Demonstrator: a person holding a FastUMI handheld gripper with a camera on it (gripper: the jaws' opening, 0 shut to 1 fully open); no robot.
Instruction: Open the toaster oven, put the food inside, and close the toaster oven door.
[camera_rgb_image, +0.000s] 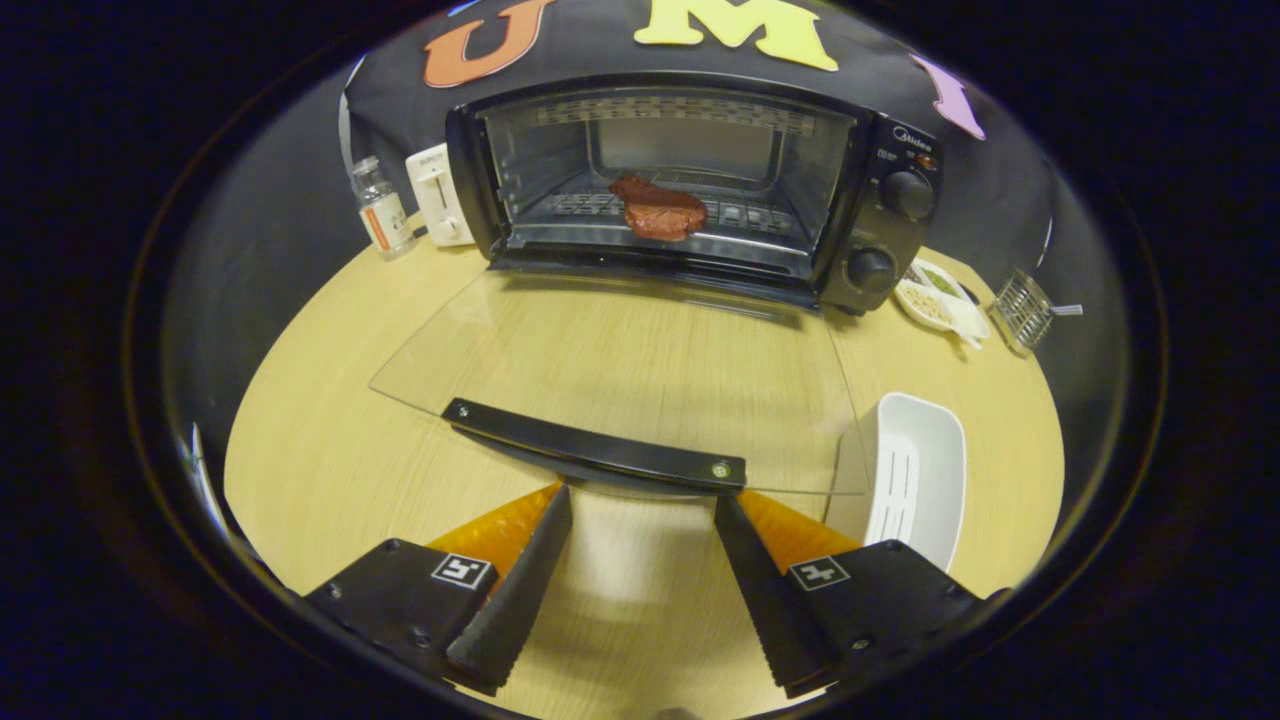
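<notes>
gripper fingers are spread wide with nothing held, tips parked just under the door handle of the toaster oven. its glass door is folded down flat, and the food is seen sitting on the rack inside.

A staged kitchen corner inside a recording booth: a round wood-grain counter backed by black cloth carries a toaster oven, a white pop-up toaster, a small clear bottle, a white plastic bin, a dish of food and a small wire rack.
</notes>
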